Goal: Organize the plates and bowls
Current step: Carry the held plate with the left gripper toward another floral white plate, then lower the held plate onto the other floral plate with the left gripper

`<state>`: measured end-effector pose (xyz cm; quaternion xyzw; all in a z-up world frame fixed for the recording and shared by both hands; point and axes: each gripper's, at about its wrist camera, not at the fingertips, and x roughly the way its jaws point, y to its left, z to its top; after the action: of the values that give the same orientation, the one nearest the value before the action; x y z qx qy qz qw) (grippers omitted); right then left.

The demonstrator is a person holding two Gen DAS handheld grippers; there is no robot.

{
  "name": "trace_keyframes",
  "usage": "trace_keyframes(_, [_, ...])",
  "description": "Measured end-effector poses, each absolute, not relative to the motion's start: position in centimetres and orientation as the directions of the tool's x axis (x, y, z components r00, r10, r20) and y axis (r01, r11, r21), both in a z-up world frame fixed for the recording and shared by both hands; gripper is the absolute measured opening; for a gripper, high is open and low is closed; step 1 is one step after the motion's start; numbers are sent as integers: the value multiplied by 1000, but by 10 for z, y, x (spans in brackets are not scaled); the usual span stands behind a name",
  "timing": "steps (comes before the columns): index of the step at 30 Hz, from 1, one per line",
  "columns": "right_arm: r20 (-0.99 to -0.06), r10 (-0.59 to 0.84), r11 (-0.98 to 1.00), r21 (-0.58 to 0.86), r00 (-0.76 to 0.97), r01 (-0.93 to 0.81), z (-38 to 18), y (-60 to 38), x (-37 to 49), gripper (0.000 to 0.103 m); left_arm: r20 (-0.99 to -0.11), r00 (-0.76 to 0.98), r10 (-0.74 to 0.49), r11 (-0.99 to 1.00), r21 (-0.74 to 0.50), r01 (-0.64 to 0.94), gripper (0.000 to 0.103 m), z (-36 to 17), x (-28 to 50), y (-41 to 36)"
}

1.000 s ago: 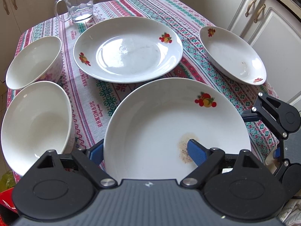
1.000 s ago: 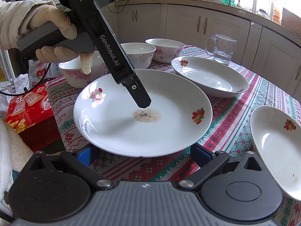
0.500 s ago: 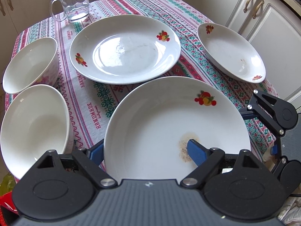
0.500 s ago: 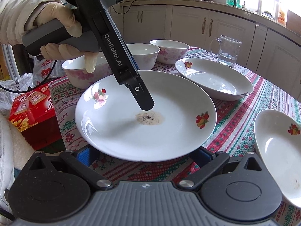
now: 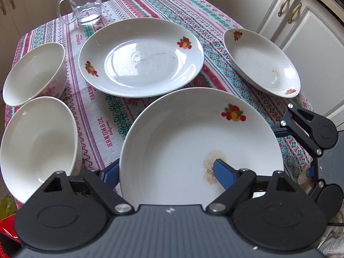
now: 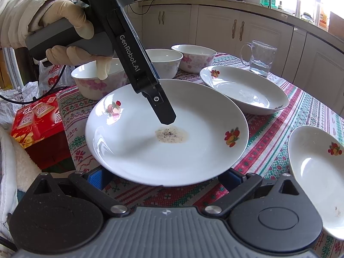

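My left gripper (image 5: 165, 169) clamps the stained plate (image 5: 193, 137) by its near rim — one finger on top, one beneath — tilted above the tabletop (image 5: 103, 111), while my right gripper (image 6: 165, 178) sits spread wide under its edge, pads apart.

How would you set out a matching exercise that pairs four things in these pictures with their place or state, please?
Things:
1. glass mug
2. near plate
3. far large plate
4. red box

Place or state:
A. brown speckled stain at its centre
B. off the edge of the tablecloth, lower down
C. holds a little water, at the far end
D. shiny, with no brown stain

Pairs: 1-C, 2-A, 3-D, 4-B
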<state>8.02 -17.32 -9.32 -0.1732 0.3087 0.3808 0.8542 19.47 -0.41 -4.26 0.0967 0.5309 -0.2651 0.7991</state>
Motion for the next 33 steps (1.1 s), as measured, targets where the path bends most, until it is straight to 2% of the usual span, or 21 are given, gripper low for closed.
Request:
trace_keyframes(15, [-643, 560, 645, -57, 522, -762, -77, -187, 81, 103, -890, 318, -328, 848, -129, 514, 88, -28, 191, -13])
trace_keyframes(33, [-624, 539, 679, -76, 566, -731, -63, -236, 94, 103, -881, 320, -349, 819, -121, 560, 88, -9, 216, -71])
